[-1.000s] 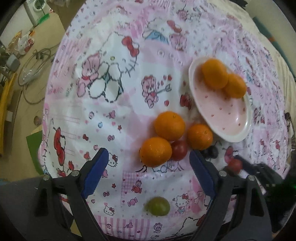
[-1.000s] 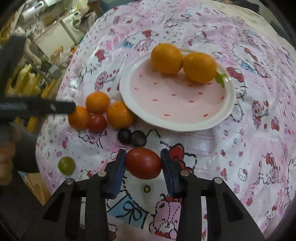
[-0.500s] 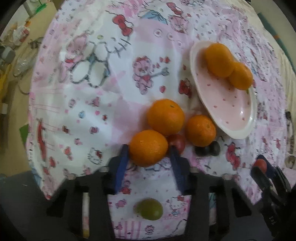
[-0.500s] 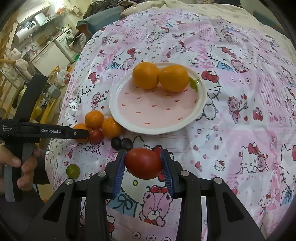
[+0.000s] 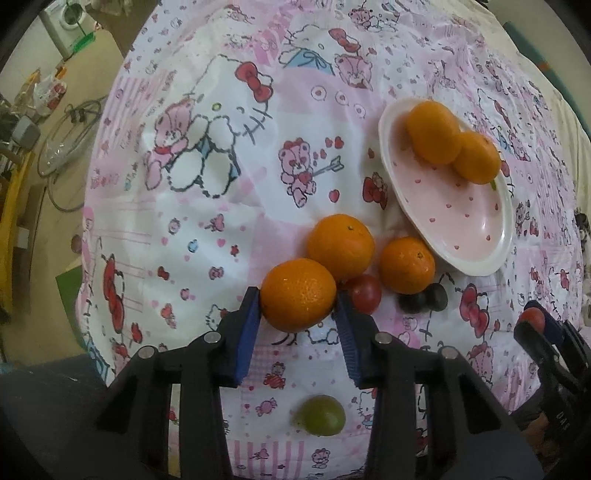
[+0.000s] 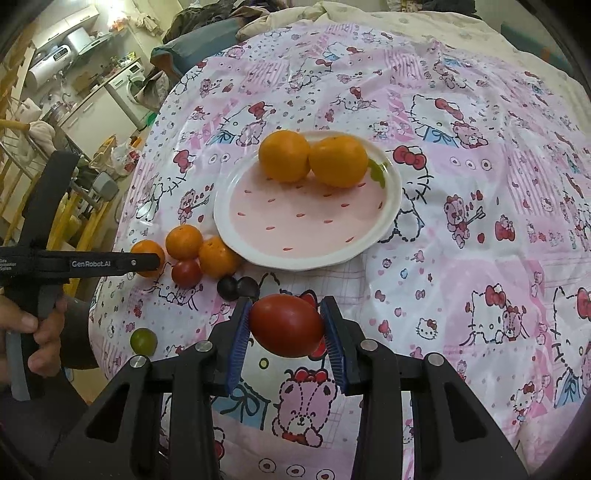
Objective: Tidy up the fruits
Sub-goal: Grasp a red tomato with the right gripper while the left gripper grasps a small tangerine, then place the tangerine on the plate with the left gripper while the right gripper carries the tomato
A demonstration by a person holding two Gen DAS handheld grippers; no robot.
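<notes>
My left gripper (image 5: 298, 295) is shut on an orange (image 5: 299, 293), the nearest of three on the cloth; the other two oranges (image 5: 340, 246) (image 5: 407, 265) lie just behind it. My right gripper (image 6: 286, 325) is shut on a red tomato (image 6: 286, 325) and holds it above the cloth in front of the pink plate (image 6: 306, 236). The plate (image 5: 454, 221) holds two oranges (image 6: 284, 156) (image 6: 338, 160). A small red tomato (image 5: 365, 293), two dark grapes (image 5: 423, 301) and a green fruit (image 5: 322, 415) lie on the cloth.
The table has a pink cartoon-print plastic cloth (image 6: 480, 229). Its left edge drops to a floor with cables and a washing machine (image 5: 70, 18). The right gripper shows at the lower right of the left wrist view (image 5: 535, 321).
My left gripper moved forward and closed on the nearest orange. My right gripper rose and drew back with the red tomato still in it.
</notes>
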